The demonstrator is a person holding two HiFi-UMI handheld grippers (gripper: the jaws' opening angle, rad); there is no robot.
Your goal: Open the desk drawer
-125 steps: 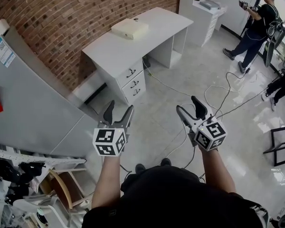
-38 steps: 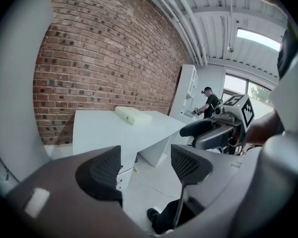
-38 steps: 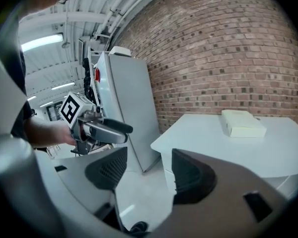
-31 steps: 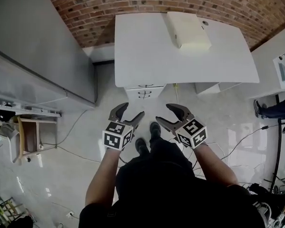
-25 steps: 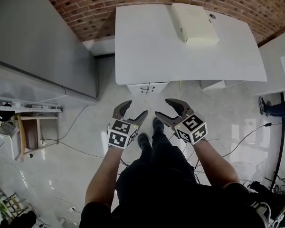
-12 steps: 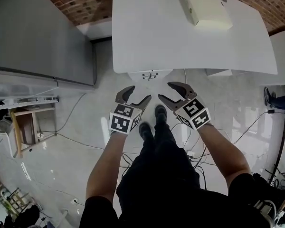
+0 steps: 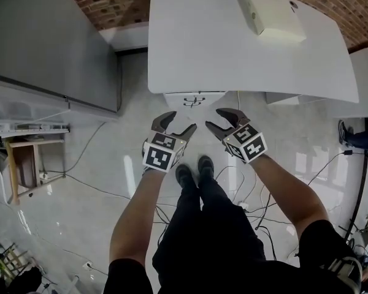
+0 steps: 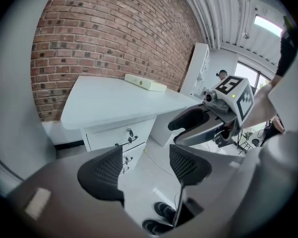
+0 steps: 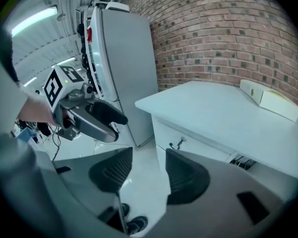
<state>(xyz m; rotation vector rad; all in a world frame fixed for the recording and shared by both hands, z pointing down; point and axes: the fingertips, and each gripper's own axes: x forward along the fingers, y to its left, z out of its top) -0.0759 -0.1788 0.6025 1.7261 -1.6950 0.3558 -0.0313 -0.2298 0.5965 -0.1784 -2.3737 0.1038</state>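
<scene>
The white desk (image 7: 233, 48) stands against a brick wall. Its drawer stack (image 7: 194, 98) sits under the left end, and the small dark handles (image 8: 129, 134) show one above another on the shut fronts. In the right gripper view the top handle (image 9: 178, 144) lies just beyond my jaws. My left gripper (image 7: 179, 122) is open and empty, a short way in front of the drawers. My right gripper (image 7: 218, 120) hangs beside it; its jaws are closing, still apart, with nothing between them. Neither gripper touches the desk.
A flat beige box (image 7: 270, 11) lies on the desk's far right. A tall grey cabinet (image 7: 49, 41) stands to the left of the desk. Cables (image 7: 245, 192) trail over the floor by the person's shoes (image 7: 193, 169). A wooden chair (image 7: 24, 164) is at far left.
The person has come up to the desk and both grippers have sunk toward the drawer stack. The right jaws have narrowed a little.
</scene>
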